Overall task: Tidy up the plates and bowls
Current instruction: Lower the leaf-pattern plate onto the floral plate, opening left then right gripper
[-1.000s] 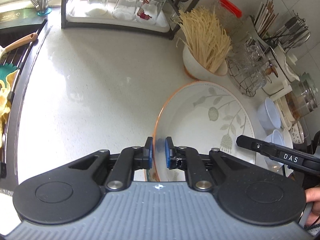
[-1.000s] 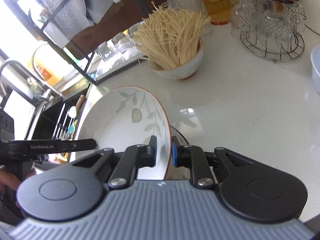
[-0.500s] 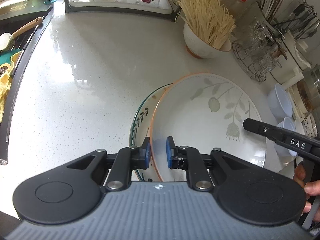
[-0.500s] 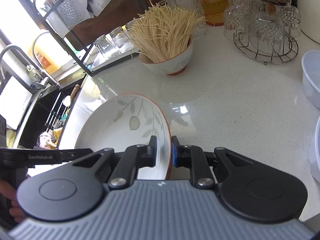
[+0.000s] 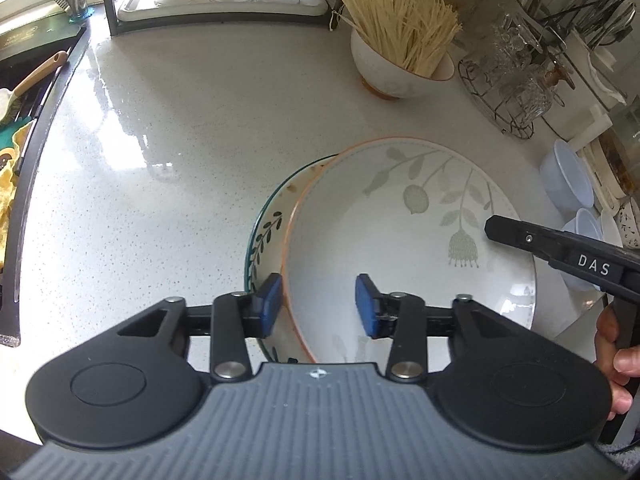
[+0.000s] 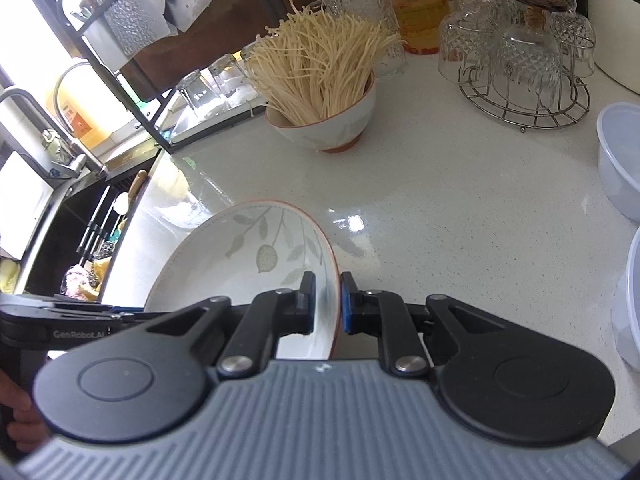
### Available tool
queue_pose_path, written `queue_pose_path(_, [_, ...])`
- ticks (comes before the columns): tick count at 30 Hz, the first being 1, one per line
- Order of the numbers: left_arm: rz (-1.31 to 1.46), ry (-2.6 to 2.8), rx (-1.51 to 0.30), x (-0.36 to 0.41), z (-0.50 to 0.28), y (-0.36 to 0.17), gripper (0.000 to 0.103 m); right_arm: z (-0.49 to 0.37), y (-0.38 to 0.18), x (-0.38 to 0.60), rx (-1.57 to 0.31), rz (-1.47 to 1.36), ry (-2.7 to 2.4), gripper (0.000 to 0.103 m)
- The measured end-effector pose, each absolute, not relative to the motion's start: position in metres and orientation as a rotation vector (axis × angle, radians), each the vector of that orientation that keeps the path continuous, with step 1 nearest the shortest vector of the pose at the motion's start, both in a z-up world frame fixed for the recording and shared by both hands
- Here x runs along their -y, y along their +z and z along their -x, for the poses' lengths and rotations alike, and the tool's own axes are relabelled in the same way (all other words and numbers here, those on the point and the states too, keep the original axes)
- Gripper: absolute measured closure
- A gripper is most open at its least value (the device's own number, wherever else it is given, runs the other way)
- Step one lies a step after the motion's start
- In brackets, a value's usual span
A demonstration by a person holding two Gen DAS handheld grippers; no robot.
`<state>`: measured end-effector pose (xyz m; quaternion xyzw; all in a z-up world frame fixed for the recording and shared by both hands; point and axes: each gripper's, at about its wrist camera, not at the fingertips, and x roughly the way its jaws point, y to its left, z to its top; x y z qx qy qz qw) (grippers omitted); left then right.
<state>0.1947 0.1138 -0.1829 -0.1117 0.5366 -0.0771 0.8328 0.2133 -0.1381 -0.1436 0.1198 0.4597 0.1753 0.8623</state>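
The left gripper [image 5: 320, 306], clamped on the orange-rimmed plate [image 5: 412, 236] half a second ago, now stands wide, so the plate sits released on the green-rimmed plate [image 5: 266, 228] near the counter's [image 5: 180, 152] front edge. The right gripper [image 6: 328, 304] still pinches its rim. Only the left view shows the lower plate; the right shows that grip.

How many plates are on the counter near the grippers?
2: the orange-rimmed plate on top, gripped by the right gripper, and the green-rimmed plate beneath it, peeking out at its left. More may be hidden underneath.
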Motion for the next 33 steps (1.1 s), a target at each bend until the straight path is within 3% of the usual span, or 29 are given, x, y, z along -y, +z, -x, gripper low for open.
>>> queue_pose_path(1, [0.233, -0.165, -1.133, -0.112, -0.195, -0.182, 0.042, -0.213, -0.143, 0.138, -0.962, -0.25, 0.366, 0.091])
queue_pose_path(4, [0.209, -0.159, -1.118, -0.108, -0.194, -0.178, 0.037, -0.214, -0.14, 0.137, -0.941, -0.234, 0.367, 0.094])
queue_pose_path(22, [0.372, -0.148, -1.123, -0.134, -0.178, -0.167, 0.035, -0.217, -0.146, 0.129, -0.95, -0.239, 0.354, 0.095])
queue_pose_path(29, [0.337, -0.152, -1.132, -0.136, -0.177, -0.155, 0.035, -0.219, -0.145, 0.125, -0.942, -0.23, 0.344, 0.094])
queue_pose_path(33, [0.23, -0.075, -1.049, -0.128, -0.174, -0.13, 0.035, -0.218, -0.139, 0.126, -0.936, -0.23, 0.339, 0.094])
